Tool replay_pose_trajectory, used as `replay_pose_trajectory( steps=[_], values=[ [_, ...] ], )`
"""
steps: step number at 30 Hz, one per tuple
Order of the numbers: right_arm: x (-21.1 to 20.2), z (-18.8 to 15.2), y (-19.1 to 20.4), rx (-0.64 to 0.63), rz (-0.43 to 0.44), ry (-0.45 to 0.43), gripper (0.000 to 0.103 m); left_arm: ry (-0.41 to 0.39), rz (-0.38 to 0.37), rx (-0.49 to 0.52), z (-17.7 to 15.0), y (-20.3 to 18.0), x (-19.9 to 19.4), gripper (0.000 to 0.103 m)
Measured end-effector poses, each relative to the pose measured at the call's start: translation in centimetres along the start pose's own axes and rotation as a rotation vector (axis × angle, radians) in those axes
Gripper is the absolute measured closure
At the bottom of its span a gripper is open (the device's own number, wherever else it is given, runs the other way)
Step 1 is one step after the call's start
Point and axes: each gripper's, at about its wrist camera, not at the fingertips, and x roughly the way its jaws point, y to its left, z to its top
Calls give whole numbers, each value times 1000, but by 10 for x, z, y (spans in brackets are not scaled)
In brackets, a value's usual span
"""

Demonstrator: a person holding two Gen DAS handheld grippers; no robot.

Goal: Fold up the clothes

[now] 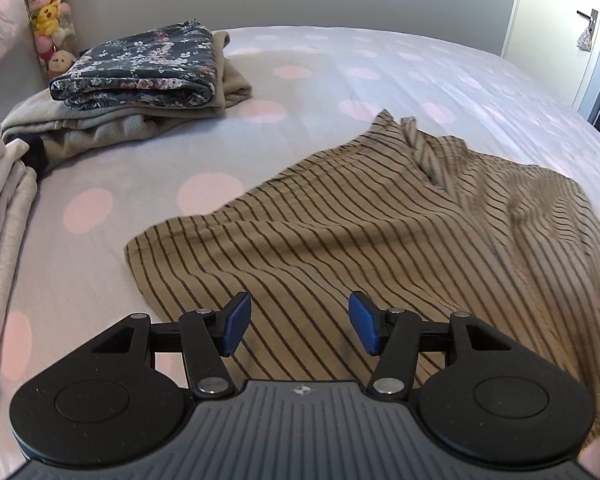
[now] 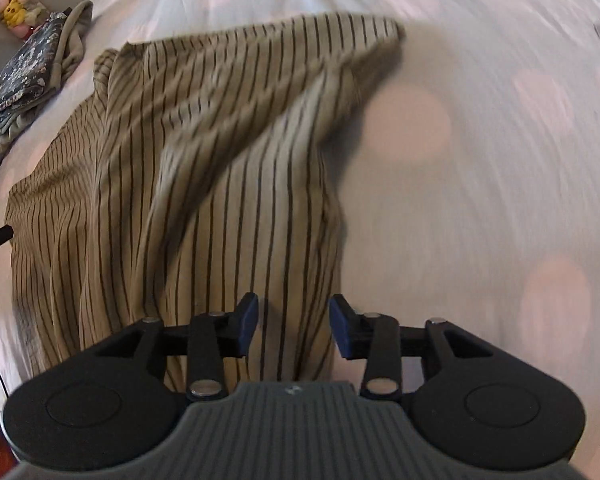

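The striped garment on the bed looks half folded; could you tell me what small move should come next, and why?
Probably bring the right claw down onto the near edge of the striped garment and close on it. Both the right claw and the left claw are open and empty above the cloth, and one flap lies diagonally and rumpled rather than square, so it likely needs regripping and straightening.

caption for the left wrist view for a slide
Open left hand-held gripper above a striped tan garment on a polka-dot bed, folded clothes stacked behind.

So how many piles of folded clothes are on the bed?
2 that I can see: the flowery pile by the plush toys, and a white pile at the left edge. More may be hidden.
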Motion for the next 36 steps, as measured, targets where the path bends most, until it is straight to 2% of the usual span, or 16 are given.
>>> replay_pose_trajectory(
  steps=[2,6,11,16,18,19,21,25,29,36],
  values=[
    [-1,-15,-1,11,5,17,46,9,-8,-26,-8,-6,-9,48],
    [-3,-37,0,23,17,32,45,24,-16,-60,-23,-20,-23,46],
    [4,-44,-1,27,23,61,45,12,-51,-83,-38,-34,-37,46],
    [16,-48,-2,30,31,101,57,1,-40,-96,-45,-38,-41,46],
    [15,-50,-3,32,47,97,74,0,-33,-101,-46,-38,-40,46],
    [14,-51,-4,32,56,93,86,1,-31,-99,-47,-38,-39,46],
    [11,-53,-4,27,71,75,93,0,-23,-110,-49,-35,-37,46],
    [1,-56,-8,49,93,40,95,5,-14,-134,-51,-29,-36,46],
    [-11,-53,-6,80,100,11,95,-1,-39,-147,-52,-26,-38,46],
    [-29,-47,35,21,148,-44,96,-5,-62,-128,-51,-30,-39,46]
  ],
)
